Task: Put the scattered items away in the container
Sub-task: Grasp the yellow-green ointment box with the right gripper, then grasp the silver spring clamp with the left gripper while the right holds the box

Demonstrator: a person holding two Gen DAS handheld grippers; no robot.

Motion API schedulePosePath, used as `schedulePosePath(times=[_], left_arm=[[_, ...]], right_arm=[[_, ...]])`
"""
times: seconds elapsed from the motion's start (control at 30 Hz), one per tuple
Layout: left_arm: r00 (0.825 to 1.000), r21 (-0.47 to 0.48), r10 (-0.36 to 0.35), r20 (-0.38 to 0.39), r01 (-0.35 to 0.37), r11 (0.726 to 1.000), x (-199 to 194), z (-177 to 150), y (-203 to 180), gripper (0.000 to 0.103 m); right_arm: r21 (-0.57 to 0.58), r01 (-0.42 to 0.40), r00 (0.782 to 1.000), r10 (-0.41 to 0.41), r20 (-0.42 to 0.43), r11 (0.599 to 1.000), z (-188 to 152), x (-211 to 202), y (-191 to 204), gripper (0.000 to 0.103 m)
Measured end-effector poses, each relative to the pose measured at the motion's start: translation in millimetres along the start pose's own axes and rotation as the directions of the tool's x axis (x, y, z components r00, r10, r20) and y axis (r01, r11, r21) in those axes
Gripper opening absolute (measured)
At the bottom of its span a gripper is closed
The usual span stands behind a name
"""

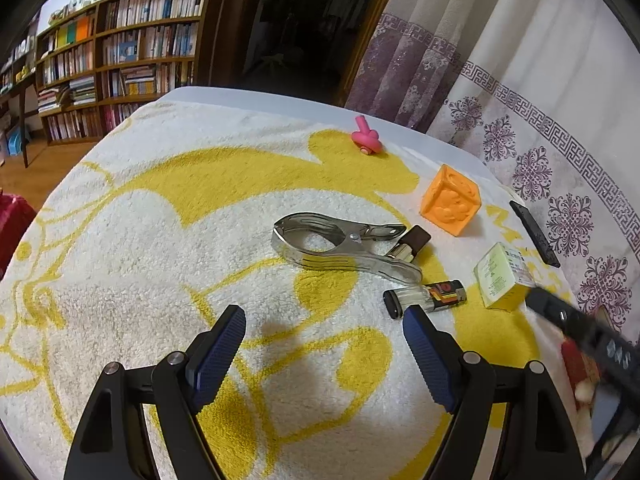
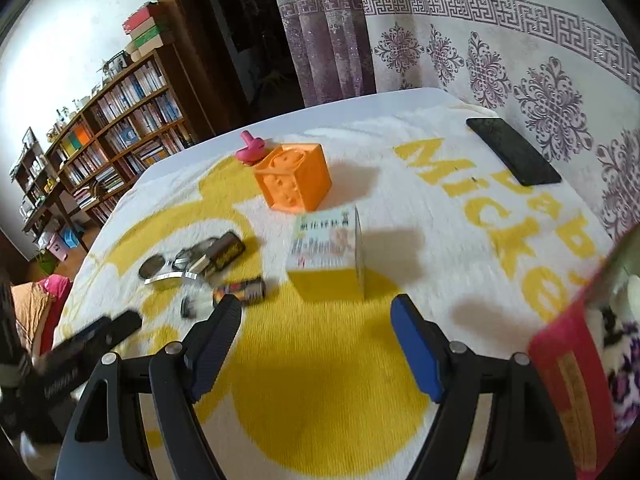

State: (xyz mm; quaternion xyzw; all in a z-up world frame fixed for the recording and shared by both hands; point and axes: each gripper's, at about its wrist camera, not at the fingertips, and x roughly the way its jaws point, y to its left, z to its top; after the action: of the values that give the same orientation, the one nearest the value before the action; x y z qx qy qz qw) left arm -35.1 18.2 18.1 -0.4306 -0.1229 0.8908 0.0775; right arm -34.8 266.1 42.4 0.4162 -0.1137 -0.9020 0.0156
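On a white and yellow towel (image 1: 160, 208) lie a metal clamp (image 1: 340, 246), a lighter (image 1: 430, 298), a small dark case (image 1: 414, 242), an orange cube (image 1: 450, 204), a pink top (image 1: 366, 138), a pale yellow box (image 1: 502, 276) and a black phone (image 1: 534, 234). My left gripper (image 1: 324, 320) is open and empty, just short of the lighter. My right gripper (image 2: 316, 314) is open and empty, just before the box (image 2: 328, 246). The red container (image 2: 572, 392) stands at the right. The cube (image 2: 294, 178), top (image 2: 250, 150), clamp (image 2: 176, 266), lighter (image 2: 240, 292) and phone (image 2: 514, 152) also show in the right wrist view.
A patterned curtain (image 2: 500, 52) hangs behind the table. A bookshelf (image 1: 120, 56) stands at the far left. The right gripper's finger shows at the right edge of the left wrist view (image 1: 580, 324); the left gripper shows at the left of the right wrist view (image 2: 92, 336).
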Motion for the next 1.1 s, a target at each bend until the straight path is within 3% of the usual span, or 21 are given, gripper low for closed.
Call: schedulePosePath(times=[0.2, 0.4, 0.43, 0.5, 0.6, 0.83, 1.1], left_arm=[[1.0, 0.005, 0.005, -0.008, -0.005, 1.0, 3.7, -0.6, -0.5, 0.083], [1.0, -0.018, -0.004, -0.024, 0.003, 1.0, 7.7, -0.9, 3.3, 0.083], [1.0, -0.019, -0.001, -0.024, 0.001, 1.0, 8.0, -1.1, 3.7, 0.083], [1.0, -0.016, 0.003, -0.025, -0.003, 1.0, 9.0, -1.4, 3.6, 0.083], [1.0, -0.014, 0.007, -0.026, -0.007, 1.0, 10.4, -1.9, 4.0, 0.083], [1.0, -0.019, 0.007, -0.022, -0.008, 1.0, 11.9, -1.5, 6.0, 0.083], [0.999, -0.062, 0.035, 0.004, -0.034, 0.997, 10.4, 4.0, 19.1, 0.083]], right_arm=[[0.025, 0.008, 1.0, -0.007, -0.011, 1.0, 20.4, 30.3, 1.0, 0.08], [0.017, 0.001, 0.999, -0.001, -0.041, 1.0, 17.8, 50.3, 0.3, 0.08], [0.011, 0.003, 0.999, -0.002, -0.045, 1.0, 16.3, 51.8, 0.1, 0.077], [0.007, 0.01, 0.998, -0.01, -0.06, 1.0, 14.4, 54.1, -0.7, 0.058], [0.017, 0.008, 0.998, -0.007, -0.067, 1.0, 12.7, 54.9, -4.9, 0.048], [0.046, -0.016, 0.999, 0.018, -0.037, 0.999, 12.0, 45.4, -12.2, 0.048], [-0.001, 0.004, 1.0, -0.004, 0.004, 1.0, 10.9, 38.5, -3.2, 0.048]])
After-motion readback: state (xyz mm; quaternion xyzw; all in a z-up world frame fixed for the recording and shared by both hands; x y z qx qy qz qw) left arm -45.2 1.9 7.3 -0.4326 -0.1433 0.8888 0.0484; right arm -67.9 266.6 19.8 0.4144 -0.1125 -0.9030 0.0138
